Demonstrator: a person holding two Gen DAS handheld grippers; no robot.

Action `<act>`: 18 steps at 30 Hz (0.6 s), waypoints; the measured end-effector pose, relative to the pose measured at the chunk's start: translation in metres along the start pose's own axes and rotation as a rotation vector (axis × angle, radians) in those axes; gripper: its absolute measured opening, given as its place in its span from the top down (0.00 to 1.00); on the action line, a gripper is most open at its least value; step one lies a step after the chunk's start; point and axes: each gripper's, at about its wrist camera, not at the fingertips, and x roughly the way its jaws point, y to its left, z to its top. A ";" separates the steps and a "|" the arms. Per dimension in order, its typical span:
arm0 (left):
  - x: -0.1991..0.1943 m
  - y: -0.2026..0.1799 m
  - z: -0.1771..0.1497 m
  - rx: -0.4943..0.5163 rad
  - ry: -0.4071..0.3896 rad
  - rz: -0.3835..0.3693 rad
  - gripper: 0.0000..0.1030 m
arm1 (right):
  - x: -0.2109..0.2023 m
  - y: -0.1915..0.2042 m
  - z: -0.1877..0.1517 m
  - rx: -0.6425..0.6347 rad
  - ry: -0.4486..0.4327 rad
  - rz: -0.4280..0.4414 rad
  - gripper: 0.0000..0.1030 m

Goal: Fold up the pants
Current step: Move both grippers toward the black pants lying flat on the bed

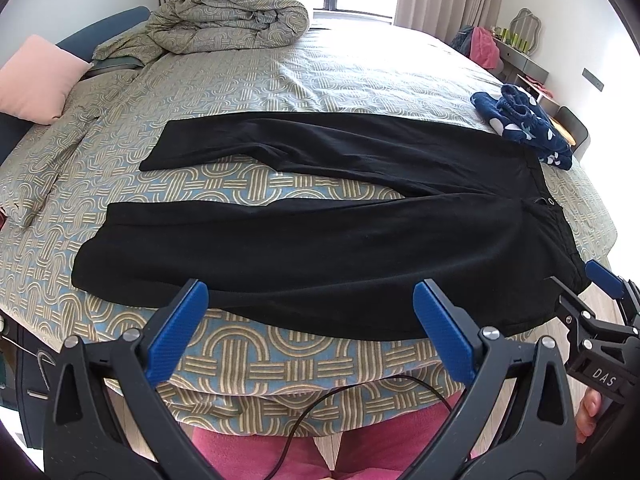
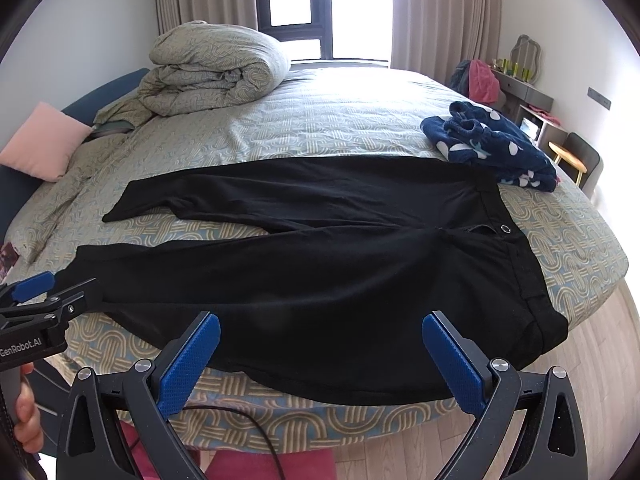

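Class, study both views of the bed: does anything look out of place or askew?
The far leg of the black pants has a rumpled fold near its cuff. A navy spotted fleece garment lies crumpled beside the waistband. Nothing else stands out.

— What's at the head of the bed (image 1: 280, 80)?
— A rolled duvet (image 1: 236, 12) in the same arch-patterned cover, and a pink pillow (image 1: 36, 80) on the left.
— On the right?
— A crumpled navy garment with white spots (image 2: 492, 148) near the bed's edge. Behind it, a grey dresser (image 2: 524, 88) by the curtains (image 2: 444, 12).
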 end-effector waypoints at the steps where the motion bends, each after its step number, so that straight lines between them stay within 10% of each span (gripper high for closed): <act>1: 0.000 0.000 0.000 0.000 -0.001 0.000 0.01 | 0.000 0.000 0.000 -0.003 0.002 0.003 0.00; 18: 0.003 0.004 0.003 -0.006 0.005 0.007 0.01 | 0.004 0.004 0.002 -0.022 0.007 0.015 0.00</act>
